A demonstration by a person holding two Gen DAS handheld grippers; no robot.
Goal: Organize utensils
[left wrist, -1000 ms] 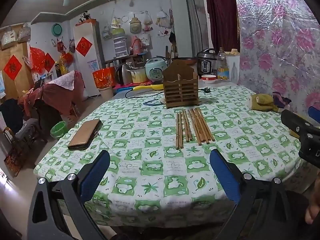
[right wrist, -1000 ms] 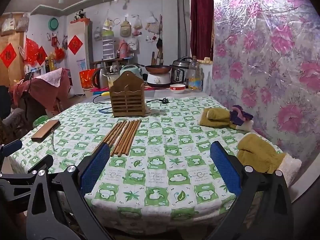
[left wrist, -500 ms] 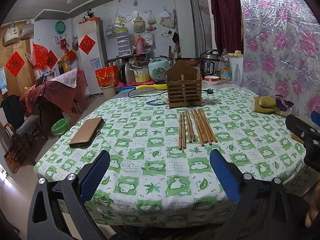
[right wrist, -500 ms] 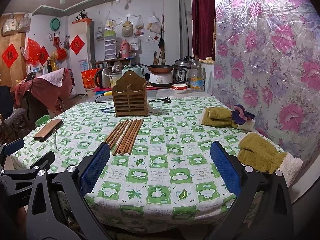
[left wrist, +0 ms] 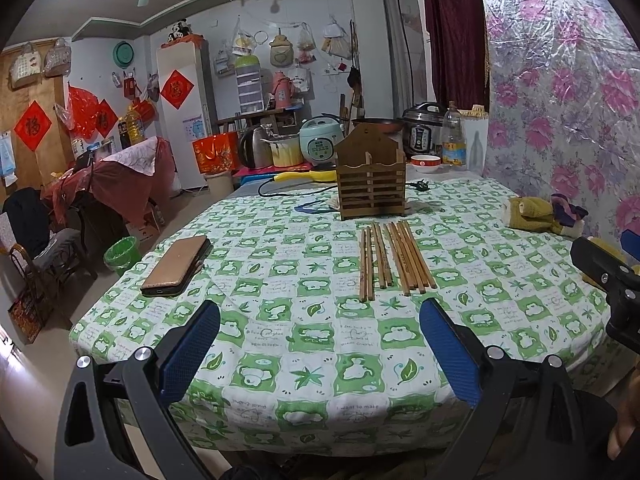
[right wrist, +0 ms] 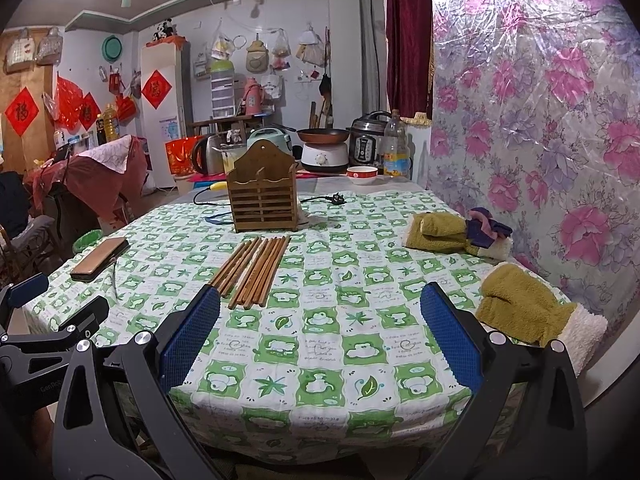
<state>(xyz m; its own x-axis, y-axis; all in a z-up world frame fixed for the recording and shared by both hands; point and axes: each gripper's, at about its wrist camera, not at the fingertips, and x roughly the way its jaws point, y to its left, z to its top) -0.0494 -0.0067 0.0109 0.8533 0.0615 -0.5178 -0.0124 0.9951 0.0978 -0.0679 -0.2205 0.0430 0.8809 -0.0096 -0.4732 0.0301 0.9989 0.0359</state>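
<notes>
Both idle at the near edge of the bench [left wrist: 280,360]: left hand-held gripper [left wrist: 320,350] and right hand-held gripper [right wrist: 320,340] have jaws spread wide, nothing between them, likely staged for a first pick. Wooden chopsticks [left wrist: 394,258] lie flat in a loose row just in front of the slatted wooden chopstick holder [left wrist: 371,184], so the transfer is short. Holder's inside is hidden; right hand-held gripper is cut off at the left view's edge

Open cloth [left wrist: 320,332] before chopsticks [left wrist: 394,256]
</notes>
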